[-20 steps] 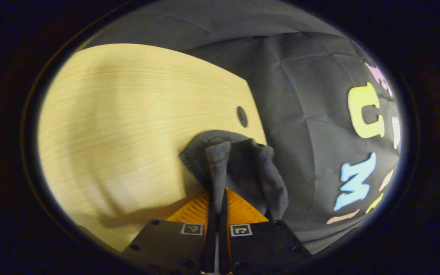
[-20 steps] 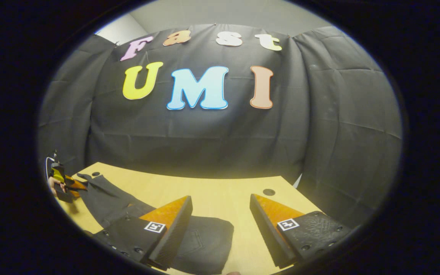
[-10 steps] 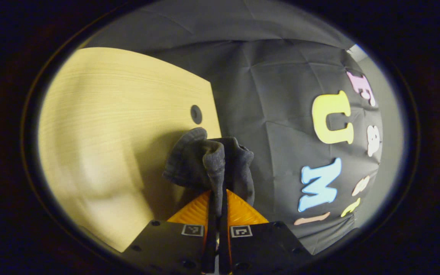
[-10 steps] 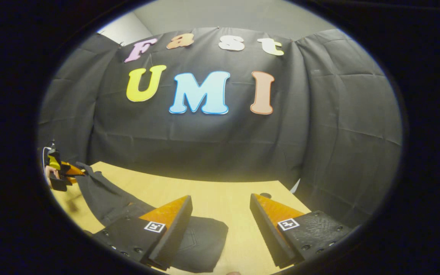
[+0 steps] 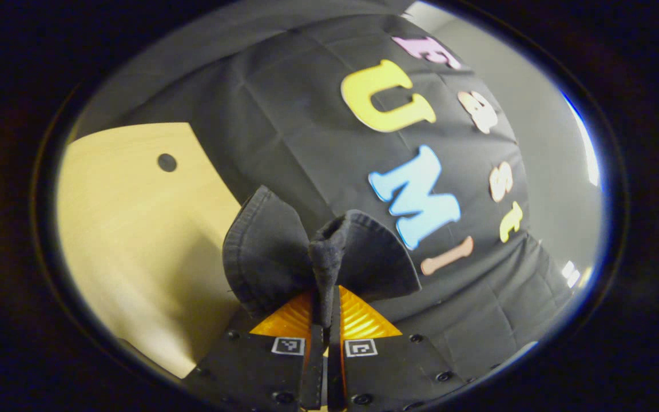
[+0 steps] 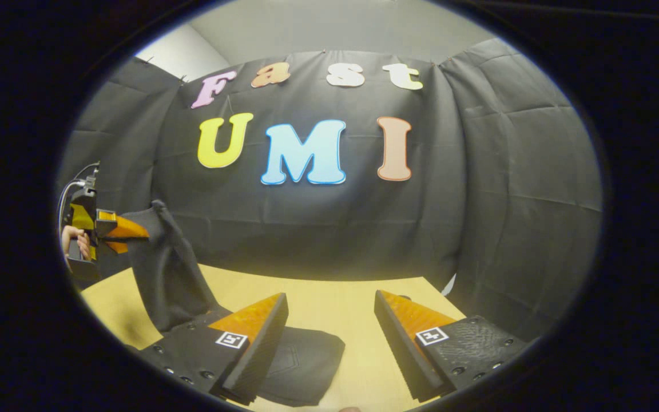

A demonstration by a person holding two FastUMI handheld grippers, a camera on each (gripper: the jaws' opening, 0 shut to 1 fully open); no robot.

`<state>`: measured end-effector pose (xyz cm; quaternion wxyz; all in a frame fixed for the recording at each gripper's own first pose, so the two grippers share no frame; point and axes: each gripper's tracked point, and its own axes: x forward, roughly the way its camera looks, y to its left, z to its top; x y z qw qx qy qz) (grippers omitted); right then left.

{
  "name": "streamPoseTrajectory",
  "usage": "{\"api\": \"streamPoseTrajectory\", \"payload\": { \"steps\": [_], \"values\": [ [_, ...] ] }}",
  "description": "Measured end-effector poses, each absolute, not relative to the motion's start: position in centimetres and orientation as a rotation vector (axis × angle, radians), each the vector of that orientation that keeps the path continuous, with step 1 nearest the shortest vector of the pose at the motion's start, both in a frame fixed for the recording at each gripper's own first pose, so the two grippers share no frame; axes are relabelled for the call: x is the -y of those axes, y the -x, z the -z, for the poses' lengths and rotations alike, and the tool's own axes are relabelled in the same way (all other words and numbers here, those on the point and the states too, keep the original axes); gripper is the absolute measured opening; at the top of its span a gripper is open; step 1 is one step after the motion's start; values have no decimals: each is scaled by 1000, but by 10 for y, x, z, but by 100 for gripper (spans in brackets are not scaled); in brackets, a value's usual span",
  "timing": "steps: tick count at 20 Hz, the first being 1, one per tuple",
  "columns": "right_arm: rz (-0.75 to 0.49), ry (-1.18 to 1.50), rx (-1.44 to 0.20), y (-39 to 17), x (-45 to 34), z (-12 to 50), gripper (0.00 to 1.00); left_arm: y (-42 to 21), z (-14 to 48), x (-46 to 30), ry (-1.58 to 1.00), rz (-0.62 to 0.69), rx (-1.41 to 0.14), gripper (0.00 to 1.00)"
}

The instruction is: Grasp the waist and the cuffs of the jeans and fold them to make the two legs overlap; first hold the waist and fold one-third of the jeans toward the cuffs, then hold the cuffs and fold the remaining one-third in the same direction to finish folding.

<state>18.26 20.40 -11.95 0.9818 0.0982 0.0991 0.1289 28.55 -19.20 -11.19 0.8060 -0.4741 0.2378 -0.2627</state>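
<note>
Left tool point(image 5: 325, 312) raised, clamping cuffs point(image 5: 318, 257) | right tool point(image 6: 329, 337) low, agape

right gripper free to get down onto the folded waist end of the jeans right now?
Probably yes. The right gripper is open and empty, just over the folded waist end on the table; nothing lies between. The left gripper holds the cuffs up, off to the side.
</note>
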Motion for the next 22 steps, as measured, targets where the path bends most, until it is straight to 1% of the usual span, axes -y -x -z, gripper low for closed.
{"api": "streamPoseTrajectory", "payload": {
  "steps": [2, 4, 7, 10, 13, 15, 16, 17, 19, 20, 21, 22],
  "values": [
    [-277, -197, -190, -179, -202, 119, 90, -256, 106, 246, 928, 638, -543, 12],
    [-286, -200, -183, -177, -197, 119, 90, -224, 115, 297, 836, 709, -592, 12],
    [-299, -221, -193, -173, -193, 125, 90, -177, 159, 366, 647, 782, -671, 12],
    [-315, -233, -202, -169, -192, 129, 90, -146, 205, 407, 477, 799, -750, 12],
    [-336, -231, -209, -165, -192, 135, 90, -128, 238, 429, 336, 774, -750, 12],
    [-348, -223, -215, -164, -191, 139, 90, -117, 256, 433, 291, 758, -772, 12],
    [-352, -218, -215, -164, -189, 140, 90, -113, 260, 437, 297, 767, -775, 19],
    [-356, -214, -213, -163, -187, 140, 90, -108, 257, 442, 315, 772, -776, 22],
    [-363, -213, -212, -162, -183, 139, 90, -101, 248, 443, 311, 757, -749, 79],
    [-365, -216, -211, -162, -181, 138, 91, -98, 243, 440, 303, 748, -730, 100],
    [-362, -216, -209, -162, -178, 136, 91, -98, 235, 436, 293, 733, -703, 97],
    [-355, -217, -207, -162, -175, 135, 91, -96, 224, 430, 280, 723, -675, 100]
  ]
}}
